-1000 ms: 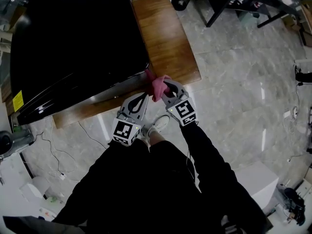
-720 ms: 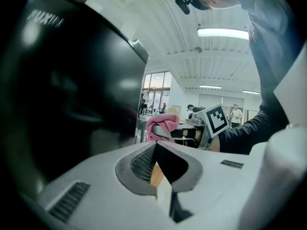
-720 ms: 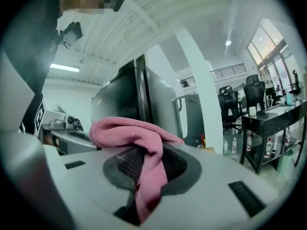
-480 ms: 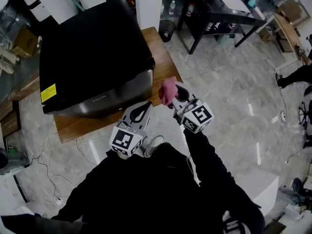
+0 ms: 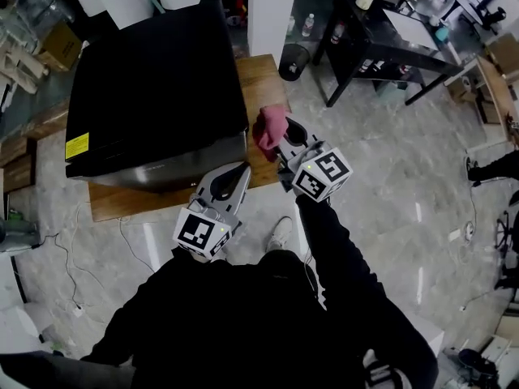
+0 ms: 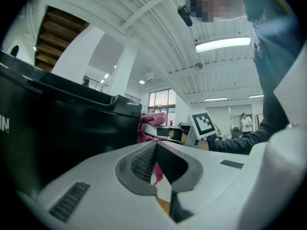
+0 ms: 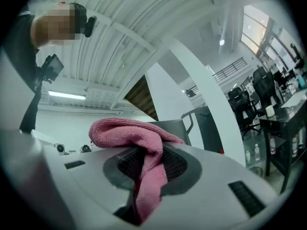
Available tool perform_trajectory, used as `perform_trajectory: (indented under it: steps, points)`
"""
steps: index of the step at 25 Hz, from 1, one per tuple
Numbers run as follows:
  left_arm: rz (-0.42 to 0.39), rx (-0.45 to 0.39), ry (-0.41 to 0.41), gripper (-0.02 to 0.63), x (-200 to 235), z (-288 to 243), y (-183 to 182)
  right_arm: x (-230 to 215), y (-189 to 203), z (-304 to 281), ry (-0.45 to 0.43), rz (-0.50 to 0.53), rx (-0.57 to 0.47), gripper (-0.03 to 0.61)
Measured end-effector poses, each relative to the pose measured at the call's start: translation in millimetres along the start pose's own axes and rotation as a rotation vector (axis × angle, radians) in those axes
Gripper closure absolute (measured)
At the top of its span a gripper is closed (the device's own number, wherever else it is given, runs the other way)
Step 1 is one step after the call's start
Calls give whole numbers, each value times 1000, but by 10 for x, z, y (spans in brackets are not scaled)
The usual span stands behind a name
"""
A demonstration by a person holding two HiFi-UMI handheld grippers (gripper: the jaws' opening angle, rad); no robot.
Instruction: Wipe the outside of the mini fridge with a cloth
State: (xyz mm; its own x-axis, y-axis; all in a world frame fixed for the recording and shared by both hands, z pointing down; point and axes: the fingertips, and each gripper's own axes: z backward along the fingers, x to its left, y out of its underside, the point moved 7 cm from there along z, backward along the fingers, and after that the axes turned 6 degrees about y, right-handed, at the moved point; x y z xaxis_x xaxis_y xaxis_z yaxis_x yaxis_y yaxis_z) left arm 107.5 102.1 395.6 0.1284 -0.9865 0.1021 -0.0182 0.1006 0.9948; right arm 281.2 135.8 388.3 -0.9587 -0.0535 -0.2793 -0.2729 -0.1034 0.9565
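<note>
The black fridge point(image 5: 154, 87) sits on a wood tabletop point(image 5: 261, 78) in the upper left of the head view. The pink cloth point(image 5: 271, 126) is in the middle of the frame, just beside the fridge's front right corner. From above I cannot tell if it touches the fridge yet.

The right tool point(image 5: 278, 142) is closed on the cloth. It pinches only a thin strip. The rest sits in a fat lump on top of the jaws. The left tool point(image 5: 238, 173) is low in front of the fridge, with its jaws closed and nothing in them.

What could go wrong:

- The cloth could slip out. The pinch is small, and a hard rub on the fridge side would tug at it.
- The hard tips of the tool could hit the shiny black side and scratch it. That would happen if the lump of cloth folds away and the tool leads.
- The fridge stands close to the front edge of the tabletop. A strong push could make it slide.
- The left tool is near the fridge front. It could bump it if both arms swing at once.
</note>
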Motion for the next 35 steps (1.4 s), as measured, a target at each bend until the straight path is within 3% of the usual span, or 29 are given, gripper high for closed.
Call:
perform_trajectory:
  steps: [8, 14, 23, 30, 35]
  points:
    - [-37, -49, -267, 609, -62, -615, -75, -429, -150, -686, -257, -179, -67, 497]
    - [-56, -40, -379, 609, -78, -733, 11, -496, 150, -712, -335, -264, -62, 499]
    - [8, 36, -433, 609, 12, -902, 723, -819, 1192, -663, -302, -355, 68, 499]
    - [68, 134, -462, 609, 214, -1024, 1481, -1204, 2150, -676, -215, -429, 165, 499]
    - [115, 176, -473, 609, 257, -1071, 1783, -1398, 2658, -673, -152, -452, 227, 500]
